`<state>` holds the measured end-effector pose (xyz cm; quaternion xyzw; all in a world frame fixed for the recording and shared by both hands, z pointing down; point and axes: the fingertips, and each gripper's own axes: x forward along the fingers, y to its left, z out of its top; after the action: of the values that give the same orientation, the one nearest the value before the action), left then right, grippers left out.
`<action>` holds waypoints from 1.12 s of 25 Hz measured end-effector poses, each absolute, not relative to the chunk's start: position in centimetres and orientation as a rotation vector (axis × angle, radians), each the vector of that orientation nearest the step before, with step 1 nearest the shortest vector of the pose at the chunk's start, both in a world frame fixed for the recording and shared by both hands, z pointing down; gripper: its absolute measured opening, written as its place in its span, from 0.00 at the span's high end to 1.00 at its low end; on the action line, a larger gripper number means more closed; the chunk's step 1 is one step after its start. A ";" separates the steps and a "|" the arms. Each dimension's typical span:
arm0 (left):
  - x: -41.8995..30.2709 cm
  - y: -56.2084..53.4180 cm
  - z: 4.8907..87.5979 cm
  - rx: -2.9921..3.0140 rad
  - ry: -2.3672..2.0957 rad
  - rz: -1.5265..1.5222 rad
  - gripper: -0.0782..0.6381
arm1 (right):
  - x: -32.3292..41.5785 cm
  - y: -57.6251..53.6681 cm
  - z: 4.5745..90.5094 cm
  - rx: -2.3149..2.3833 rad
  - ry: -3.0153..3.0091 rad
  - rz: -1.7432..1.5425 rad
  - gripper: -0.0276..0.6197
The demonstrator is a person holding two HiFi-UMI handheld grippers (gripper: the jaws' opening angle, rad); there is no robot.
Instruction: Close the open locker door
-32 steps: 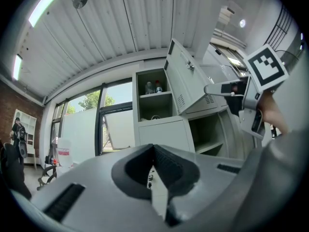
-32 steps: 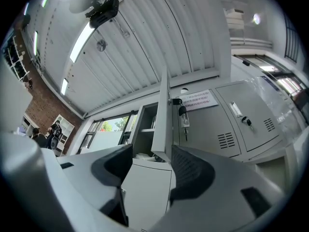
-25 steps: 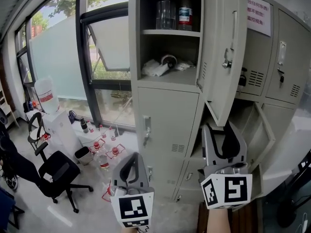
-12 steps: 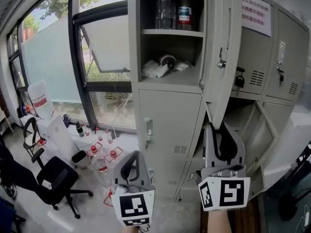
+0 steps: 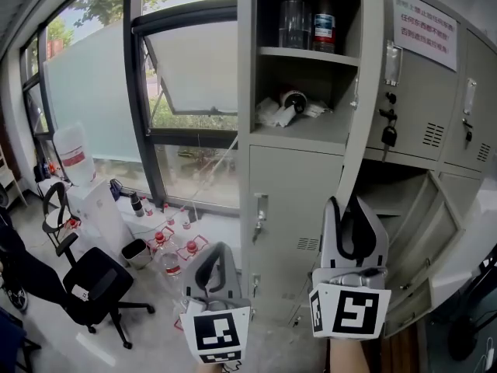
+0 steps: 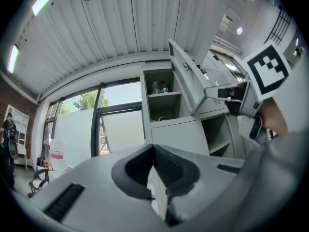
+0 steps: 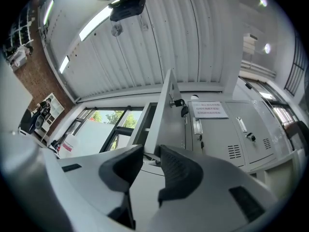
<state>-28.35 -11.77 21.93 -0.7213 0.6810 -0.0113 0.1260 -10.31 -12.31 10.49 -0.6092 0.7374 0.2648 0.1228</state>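
Bright daylight from window [image 5: 93,92], fisheye edges

The head view looks forward and down from above and behind the left gripper [image 5: 215,256] and right gripper [image 5: 352,205], facing the lockers [image 5: 295,193]. Each gripper view sits close behind its jaws, tilted up toward the ceiling [image 6: 120,23]. All three share the door [image 5: 369,53].

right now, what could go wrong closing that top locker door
The right tongs, which closed in and then eased a little, hold only the thin lower edge of the door; they may slip as it swings. The paper lies near the shelf front and could get pinched. The lower door juts open beside the right tongs and might be bumped.
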 end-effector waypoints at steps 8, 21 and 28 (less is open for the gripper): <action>-31.5 -12.5 22.1 -2.088 1.998 -0.030 0.89 | -14.0 -13.8 10.5 -1.799 2.147 0.844 0.77; -35.3 -14.2 22.5 -2.101 2.019 -0.008 0.89 | -18.5 -16.8 10.7 -1.812 2.168 0.899 0.77; -35.9 -15.4 22.6 -2.079 2.044 -0.018 0.89 | -20.5 -18.9 10.6 -1.780 2.214 0.928 0.79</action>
<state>-35.90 -15.42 22.62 -0.7084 0.6967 -0.0061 0.1128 -20.49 -18.89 10.63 -0.5938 0.7387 0.3095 0.0764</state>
